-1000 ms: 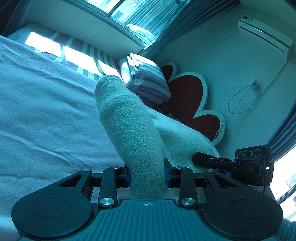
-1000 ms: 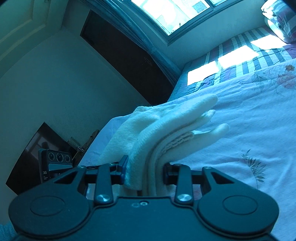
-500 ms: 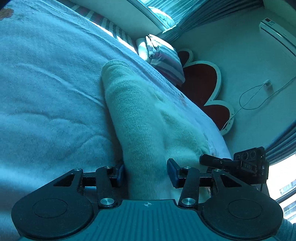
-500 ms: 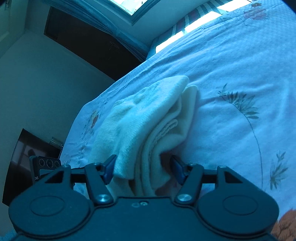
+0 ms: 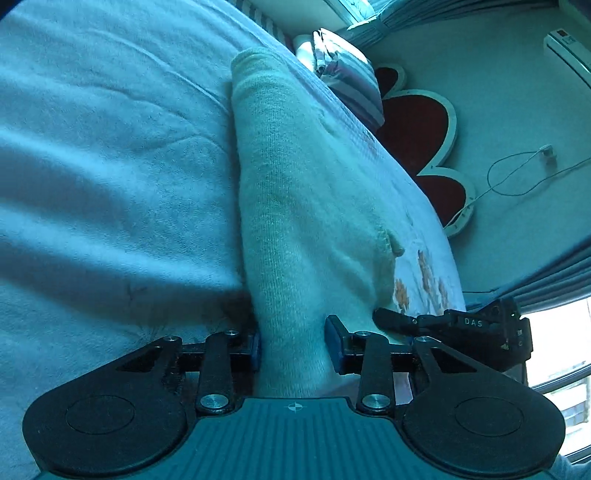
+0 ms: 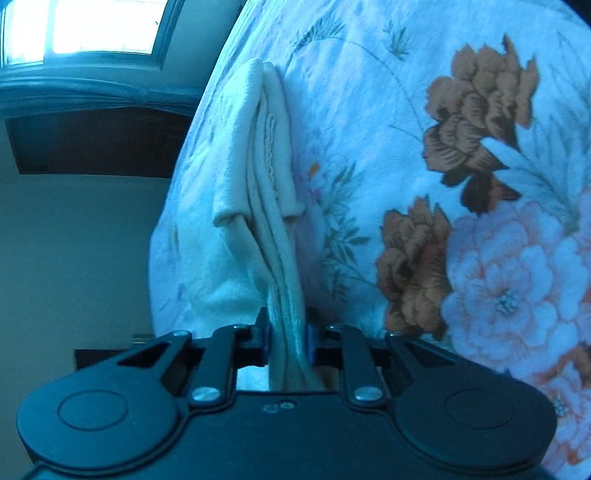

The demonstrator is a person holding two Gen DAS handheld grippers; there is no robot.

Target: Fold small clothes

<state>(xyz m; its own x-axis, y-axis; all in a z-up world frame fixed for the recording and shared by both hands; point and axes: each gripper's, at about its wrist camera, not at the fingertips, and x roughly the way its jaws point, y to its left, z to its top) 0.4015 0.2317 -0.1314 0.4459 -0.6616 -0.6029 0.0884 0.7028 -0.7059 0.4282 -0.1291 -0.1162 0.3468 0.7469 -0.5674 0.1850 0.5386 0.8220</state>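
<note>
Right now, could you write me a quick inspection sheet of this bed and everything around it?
Surface: bed cover, floral print, creased.
Job's things: one pale knitted garment, folded lengthwise, lying on the cover.
Clutter: striped pillow at the bed's head.
Grippers: left gripper around one end of the garment; right gripper pinching the other end, its jaws have just been closing.
Cables: thin wire hanging on the wall.
Surroundings: flower-shaped headboard, air conditioner, curtains, window.

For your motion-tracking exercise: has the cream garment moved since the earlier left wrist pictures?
Yes. The cream garment has come down onto the bedspread; a second ago its far end stood raised in front of the striped pillow.
</note>
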